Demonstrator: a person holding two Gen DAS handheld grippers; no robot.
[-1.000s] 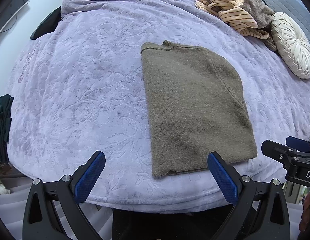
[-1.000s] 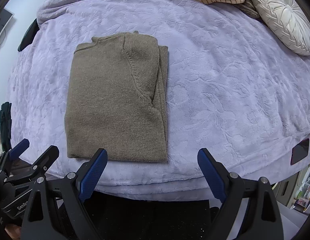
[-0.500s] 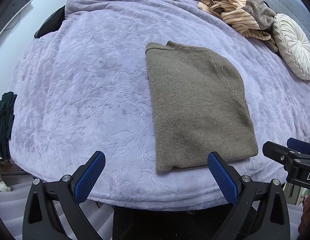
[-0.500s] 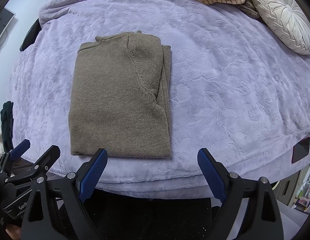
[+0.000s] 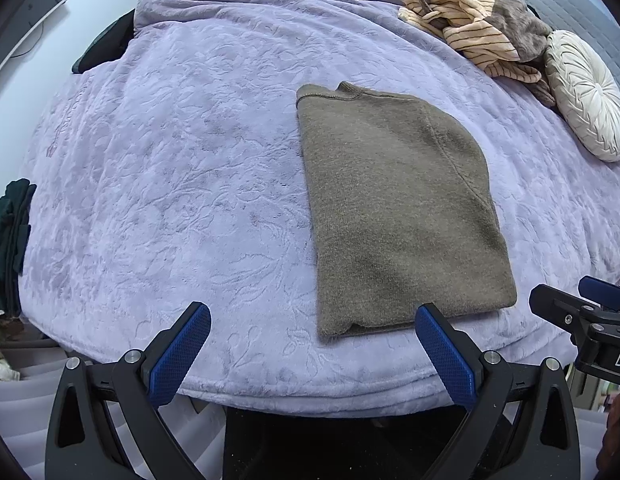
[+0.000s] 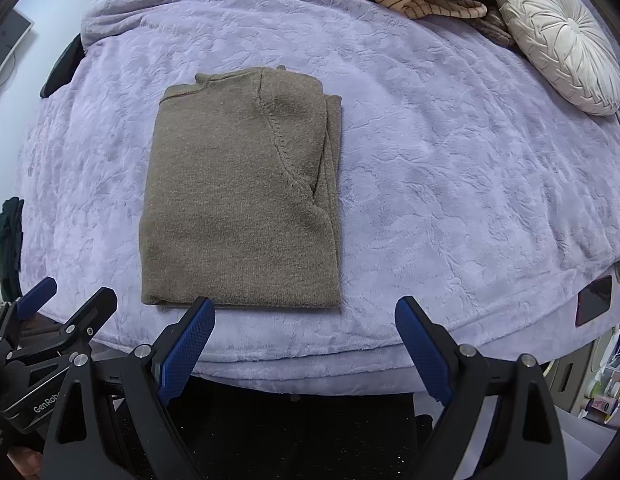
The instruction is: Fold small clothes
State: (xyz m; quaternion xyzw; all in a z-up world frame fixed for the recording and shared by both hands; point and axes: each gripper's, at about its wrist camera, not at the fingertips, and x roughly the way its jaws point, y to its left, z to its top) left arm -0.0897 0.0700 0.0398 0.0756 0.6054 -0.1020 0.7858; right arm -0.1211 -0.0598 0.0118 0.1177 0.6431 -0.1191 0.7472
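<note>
Broadly, the lavender embossed blanket (image 5: 157, 184) covered the whole bed and gave a soft, plush bed for the work, and that softness looked like the main hazard: a finger pushed under the garment could easily have scooped blanket pile along with the knit. On it, toward the near edge, lay the olive-brown knit sweater (image 6: 237, 200), already folded lengthwise into a tall rectangle with its collar at the far end and a sleeve tucked along its right side, where loose layers showed as a stepped edge. Judging by that, a crosswise fold remained, and lifting the near hem by only one layer would probably have let the tucked sleeve slide out and spoil the shape. Uneven lifting by the two tools might also have skewed the fold. Farther off, a round pleated cushion (image 6: 558, 36) and a heap of striped clothes (image 5: 466, 24) sat well apart from the sweater and posed little risk. Both the left gripper (image 5: 312, 354) and the right gripper (image 6: 303, 344) hovered just short of the hem, fingers spread wide and holding nothing.
</note>
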